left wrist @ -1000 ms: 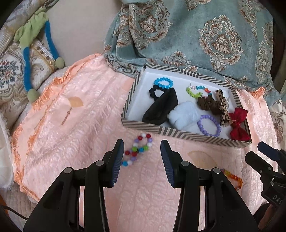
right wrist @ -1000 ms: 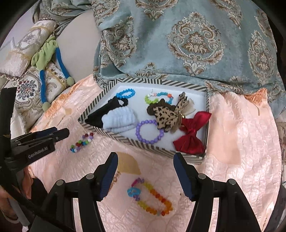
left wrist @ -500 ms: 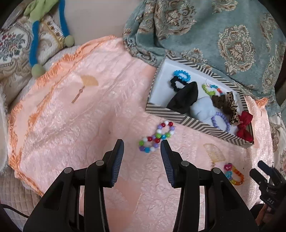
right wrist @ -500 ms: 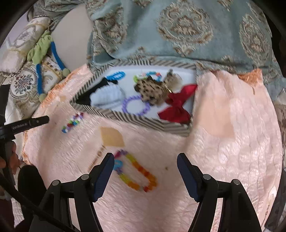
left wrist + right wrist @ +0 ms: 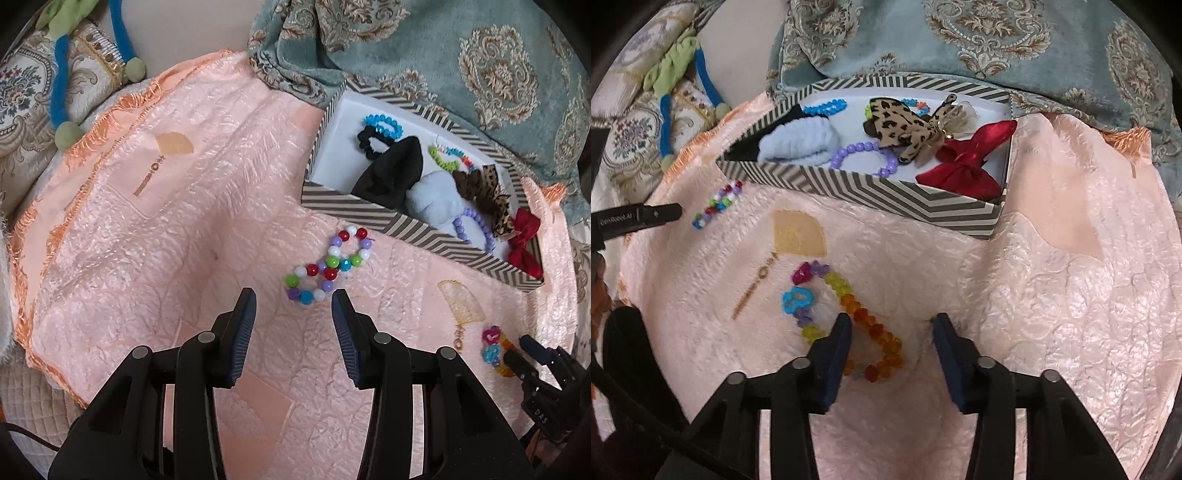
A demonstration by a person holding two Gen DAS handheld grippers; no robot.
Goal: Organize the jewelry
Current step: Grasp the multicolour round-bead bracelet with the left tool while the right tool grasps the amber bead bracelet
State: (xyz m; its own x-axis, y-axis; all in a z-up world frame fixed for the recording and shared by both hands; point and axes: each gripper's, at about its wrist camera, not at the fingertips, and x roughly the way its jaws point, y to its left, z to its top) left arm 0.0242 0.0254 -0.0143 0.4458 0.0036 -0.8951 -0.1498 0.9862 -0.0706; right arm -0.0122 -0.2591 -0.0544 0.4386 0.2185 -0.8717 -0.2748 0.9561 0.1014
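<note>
Jewelry scattered over a pink quilted bedspread [image 5: 155, 236], beside a chevron-striped box [image 5: 373, 210] half tucked under a teal damask blanket [image 5: 480, 55]. Left gripper [image 5: 293, 306] poised low over the spread, jaws parted wide and holding nothing, tips just short of a multicolored bead bracelet [image 5: 328, 266] twisted into a figure-eight. Bracelet lying on the quilt just outside the box's near wall, apart from it, not touching either blue-padded finger.

Right gripper [image 5: 892, 325] likewise spread wide with nothing gripped, set down close over an amber-and-yellow bead bracelet [image 5: 864, 332] with pink and blue flower charms. Left fingertip overlapping the strand's near curve in the right wrist view; actual contact impossible to tell. Same bracelet seen from the left wrist view at the far right, beside the other tool's dark tips.

Inside the box: a blue bead bracelet [image 5: 382, 123], a black scrunchie [image 5: 391, 171], a pale blue scrunchie [image 5: 798, 144], a purple bead bracelet [image 5: 864, 155], a leopard-print bow [image 5: 905, 127] and a red bow [image 5: 967, 162], packed closely, several overlapping. A green-and-multicolor bead bracelet [image 5: 448, 157] near the back wall.

Off to the left, an embroidered cushion [image 5: 26, 96] with a green-and-blue stuffed toy [image 5: 59, 66] draped across it, well apart from the box.
</note>
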